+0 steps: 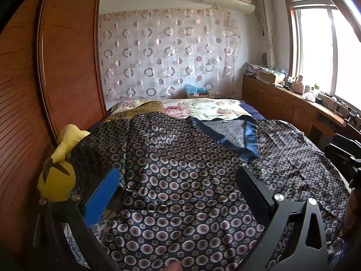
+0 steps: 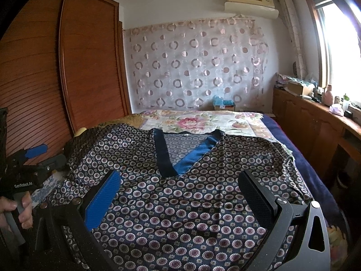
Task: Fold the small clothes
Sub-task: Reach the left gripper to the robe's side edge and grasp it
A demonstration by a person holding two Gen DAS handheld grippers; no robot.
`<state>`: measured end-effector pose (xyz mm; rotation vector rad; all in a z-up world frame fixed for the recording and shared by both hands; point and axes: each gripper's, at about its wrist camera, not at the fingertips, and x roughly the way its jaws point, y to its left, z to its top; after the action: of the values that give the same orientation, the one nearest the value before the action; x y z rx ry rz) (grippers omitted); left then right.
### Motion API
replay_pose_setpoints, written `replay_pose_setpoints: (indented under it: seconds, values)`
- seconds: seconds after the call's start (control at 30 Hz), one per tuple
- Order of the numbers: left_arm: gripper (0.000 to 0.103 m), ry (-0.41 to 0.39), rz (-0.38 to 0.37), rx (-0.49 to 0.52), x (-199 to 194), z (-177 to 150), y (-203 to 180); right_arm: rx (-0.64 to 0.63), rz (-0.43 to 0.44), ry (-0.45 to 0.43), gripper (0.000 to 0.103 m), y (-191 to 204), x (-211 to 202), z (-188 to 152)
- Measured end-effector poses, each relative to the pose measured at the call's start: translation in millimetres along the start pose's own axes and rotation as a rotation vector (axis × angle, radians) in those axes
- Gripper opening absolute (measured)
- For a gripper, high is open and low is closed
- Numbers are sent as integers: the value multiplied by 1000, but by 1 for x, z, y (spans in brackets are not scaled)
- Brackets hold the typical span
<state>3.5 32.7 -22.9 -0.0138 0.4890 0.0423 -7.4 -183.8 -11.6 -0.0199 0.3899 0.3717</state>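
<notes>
A dark navy top [image 1: 180, 171] printed with small round flowers lies spread front-up on the bed, its blue-trimmed V neckline [image 1: 246, 140] pointing toward me. It also shows in the right wrist view [image 2: 180, 198], with the neckline [image 2: 176, 158] near the middle. My left gripper [image 1: 180, 178] is open and empty, hovering over the garment's left half. My right gripper [image 2: 180, 185] is open and empty, over the chest just below the neckline. The left gripper also shows at the left edge of the right wrist view [image 2: 36, 155].
The bed has a floral cover [image 2: 203, 122] and a dark blue edge [image 2: 311, 171]. A yellow plush toy [image 1: 58, 176] lies at the bed's left side by the wooden wardrobe [image 1: 56, 67]. A wooden sideboard [image 2: 315, 126] with clutter runs under the window on the right.
</notes>
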Motion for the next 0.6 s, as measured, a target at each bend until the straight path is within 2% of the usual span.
replay_pose_setpoints:
  seconds: [0.57, 0.6]
  values:
    - [103, 82, 10, 20, 21, -21, 57, -35, 51, 88, 103, 5, 30, -1]
    - [100, 91, 16, 21, 23, -21, 62, -40, 55, 97, 103, 7, 33, -1]
